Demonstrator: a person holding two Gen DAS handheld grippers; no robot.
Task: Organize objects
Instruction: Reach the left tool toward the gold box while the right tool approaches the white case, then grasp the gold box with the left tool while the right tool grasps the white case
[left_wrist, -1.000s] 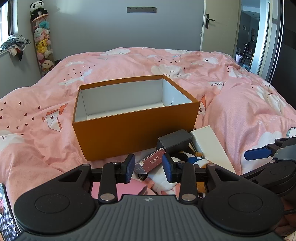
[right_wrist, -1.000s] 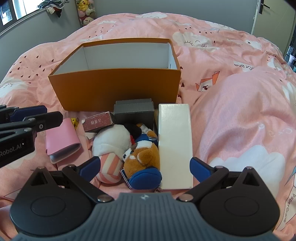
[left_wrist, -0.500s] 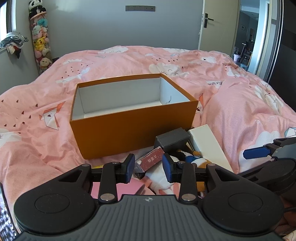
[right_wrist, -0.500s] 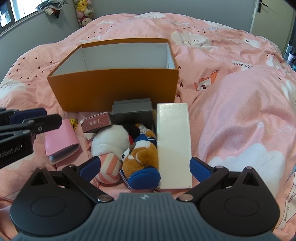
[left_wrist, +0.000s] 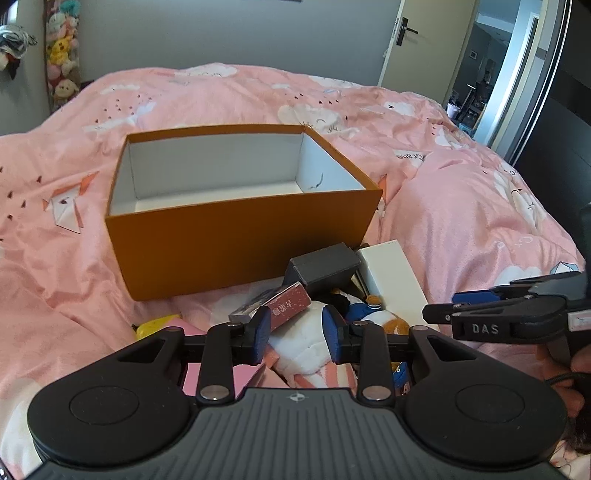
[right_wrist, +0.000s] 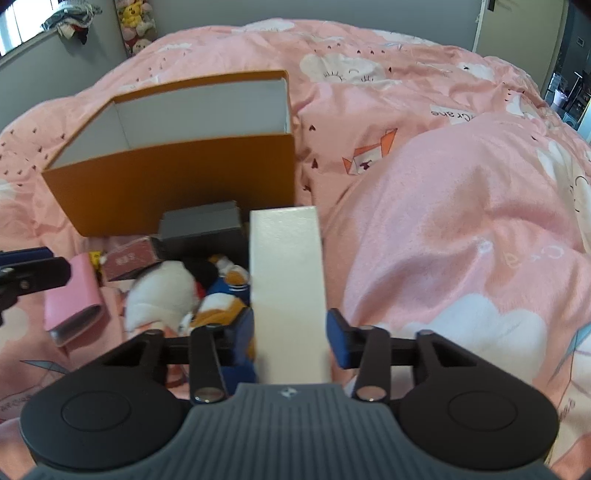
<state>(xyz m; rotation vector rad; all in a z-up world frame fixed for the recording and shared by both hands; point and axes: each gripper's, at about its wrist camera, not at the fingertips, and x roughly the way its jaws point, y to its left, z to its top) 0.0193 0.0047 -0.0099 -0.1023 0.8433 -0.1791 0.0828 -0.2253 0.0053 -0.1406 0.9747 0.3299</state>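
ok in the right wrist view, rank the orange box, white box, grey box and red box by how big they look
1. orange box
2. white box, though it lies nearest the camera, which may inflate it
3. grey box
4. red box, partly hidden by the plush toys, so its rank against the grey box is unsure

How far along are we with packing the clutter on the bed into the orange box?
Nothing is packed yet: the orange box shows only bare white walls inside. In hand: the right gripper is closing around the long white box. The left gripper, jaws closing on nothing, hovers over the pile. Left on the bed: the grey box, red carton, pink case, plush toys and a yellow item.
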